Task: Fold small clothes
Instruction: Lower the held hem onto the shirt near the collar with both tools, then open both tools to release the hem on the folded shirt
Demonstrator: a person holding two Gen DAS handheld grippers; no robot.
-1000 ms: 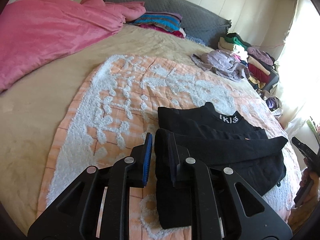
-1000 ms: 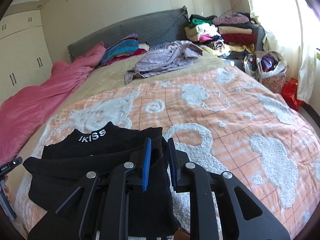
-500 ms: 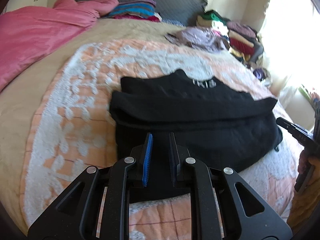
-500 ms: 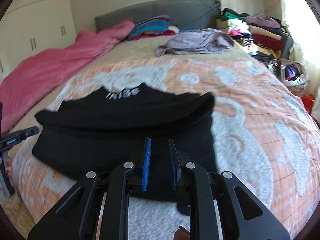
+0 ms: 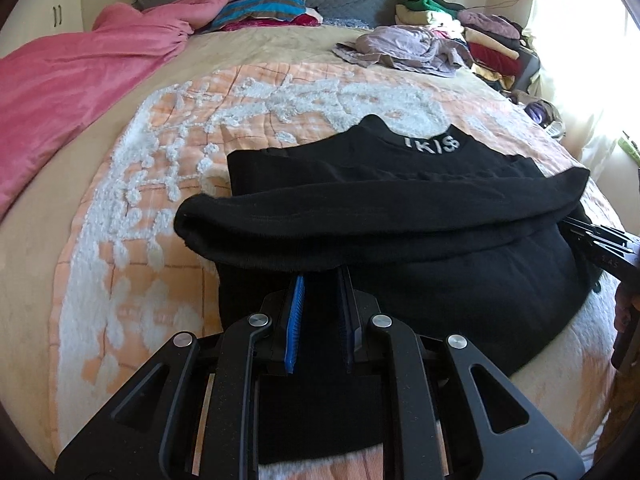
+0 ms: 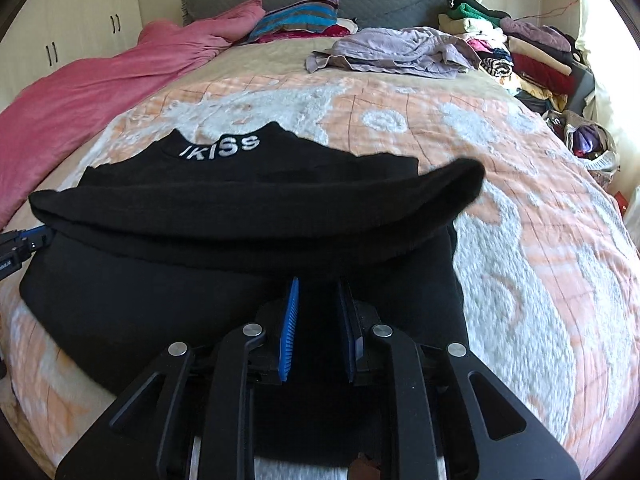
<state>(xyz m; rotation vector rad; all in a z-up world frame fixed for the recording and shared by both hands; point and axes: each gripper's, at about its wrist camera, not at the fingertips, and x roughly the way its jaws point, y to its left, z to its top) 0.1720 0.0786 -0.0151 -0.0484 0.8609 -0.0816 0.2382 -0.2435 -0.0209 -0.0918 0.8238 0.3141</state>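
A black top [image 5: 400, 184] with white collar lettering lies on the orange and white blanket [image 5: 168, 168]; it also shows in the right wrist view [image 6: 224, 208]. Its sleeves are folded across the body in a thick band. My left gripper [image 5: 320, 280] is shut on the top's lower hem near its left side. My right gripper [image 6: 318, 284] is shut on the hem near its right side. Both hold the hem raised over the lower body. The right gripper's tip also shows at the right edge of the left wrist view [image 5: 600, 244].
A pink duvet [image 5: 80, 64] covers the bed's left side. A crumpled lilac garment [image 6: 392, 54] lies at the far right of the bed. Stacked folded clothes [image 6: 520, 48] stand beyond it. Striped pillows [image 5: 260, 10] lean on the grey headboard.
Both grippers moved from the sleeve ends down to the bottom hem, closed on it and lifted it forward toward the collar. The sleeves now lie folded across the body.
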